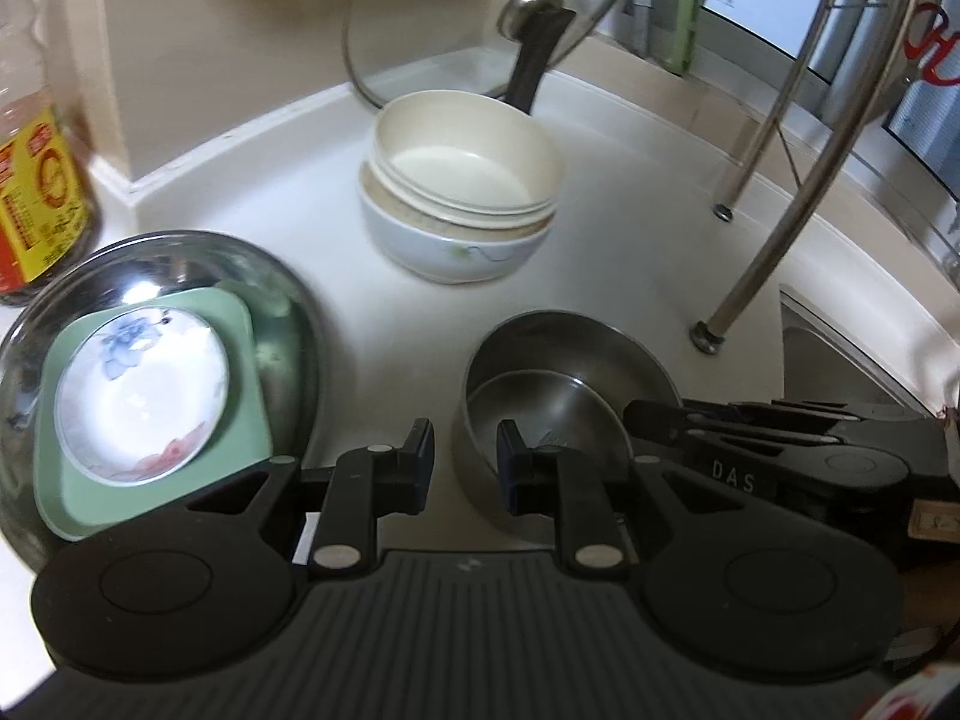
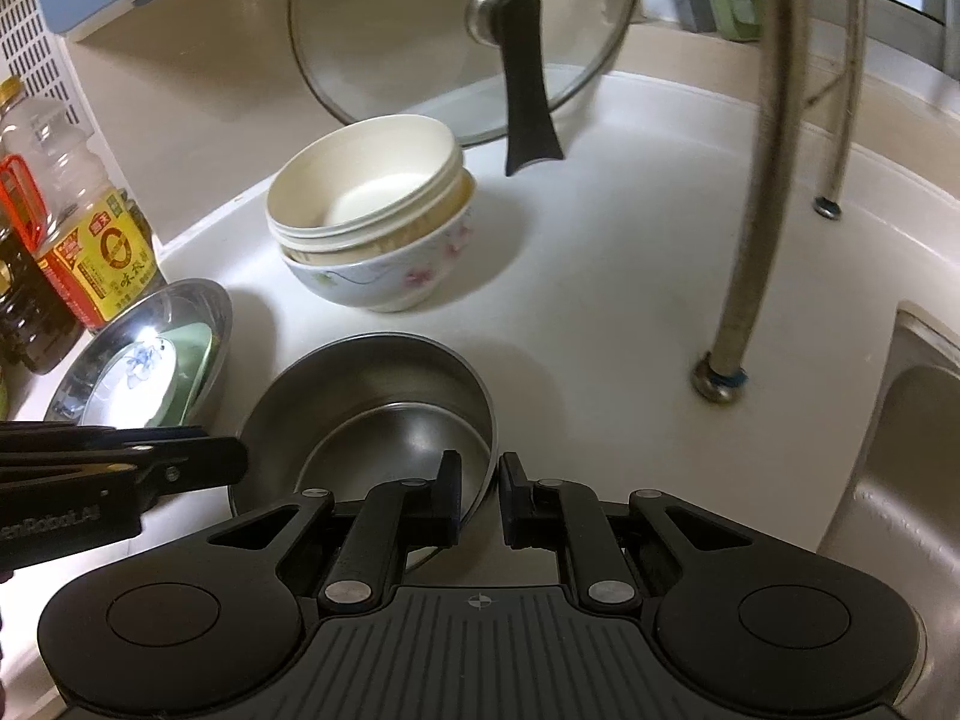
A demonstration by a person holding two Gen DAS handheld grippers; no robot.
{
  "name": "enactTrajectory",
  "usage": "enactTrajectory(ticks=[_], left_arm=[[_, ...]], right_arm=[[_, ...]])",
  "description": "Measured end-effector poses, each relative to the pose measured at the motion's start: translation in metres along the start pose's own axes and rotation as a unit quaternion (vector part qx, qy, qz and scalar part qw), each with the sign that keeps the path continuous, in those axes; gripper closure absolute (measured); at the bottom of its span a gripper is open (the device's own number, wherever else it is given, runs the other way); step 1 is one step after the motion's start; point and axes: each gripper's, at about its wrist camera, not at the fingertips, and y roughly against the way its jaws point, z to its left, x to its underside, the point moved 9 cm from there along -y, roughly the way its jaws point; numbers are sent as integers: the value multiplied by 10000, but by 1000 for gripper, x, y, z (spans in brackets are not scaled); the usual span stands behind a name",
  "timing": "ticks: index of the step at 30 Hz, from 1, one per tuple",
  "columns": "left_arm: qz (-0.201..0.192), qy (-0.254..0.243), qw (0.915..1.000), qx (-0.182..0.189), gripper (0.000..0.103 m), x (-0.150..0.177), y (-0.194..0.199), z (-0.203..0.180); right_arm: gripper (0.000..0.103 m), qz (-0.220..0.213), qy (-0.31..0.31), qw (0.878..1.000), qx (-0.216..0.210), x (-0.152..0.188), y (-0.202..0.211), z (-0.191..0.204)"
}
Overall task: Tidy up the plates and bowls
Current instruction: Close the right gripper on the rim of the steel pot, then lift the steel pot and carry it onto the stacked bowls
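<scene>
Steel bowls (image 2: 384, 402), small one nested in big one, are sitting on the white desk (image 2: 600, 300), nearest to both cameras.

R claw (image 2: 480, 495) is pinching the big bowl's rim on its right side: one finger inside, one outside, jaws nearly closed on the wall.

L claw (image 1: 465, 462) is straddling the same bowl's left wall, one finger in, one out w/ a clear gap; can't tell if the pads are pressing.

Beyond the steel bowls: floral ceramic bowl (image 2: 384, 276) w/ cream bowls stacked in it. Behind that, glass lid (image 2: 462, 30) is leaning on the wall.

Left of the steel bowls: steel plate (image 1: 180, 258) holding a green square dish (image 1: 240, 372) and a white painted saucer (image 1: 141, 384). Oil bottle (image 2: 96, 240) is standing behind the plate.
</scene>
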Motion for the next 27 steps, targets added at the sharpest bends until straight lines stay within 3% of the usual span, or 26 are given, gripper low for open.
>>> enactTrajectory(ticks=[8,13,19,27], left_arm=[[138,-58,9999,-80,85,-5,-21,-1],[201,-65,9998,0,93,-1,-26,-1],[179,-174,9997,42,94,0,-25,-4],[-142,-253,9996,68,94,-17,-4,-8]], right_arm=[[90,-52,-146,9999,-7,0,1,-2],[91,-69,-12,10000,44,1,4,1],[95,-112,88,9998,154,2,7,2],[97,-306,115,9994,150,-15,24,6]])
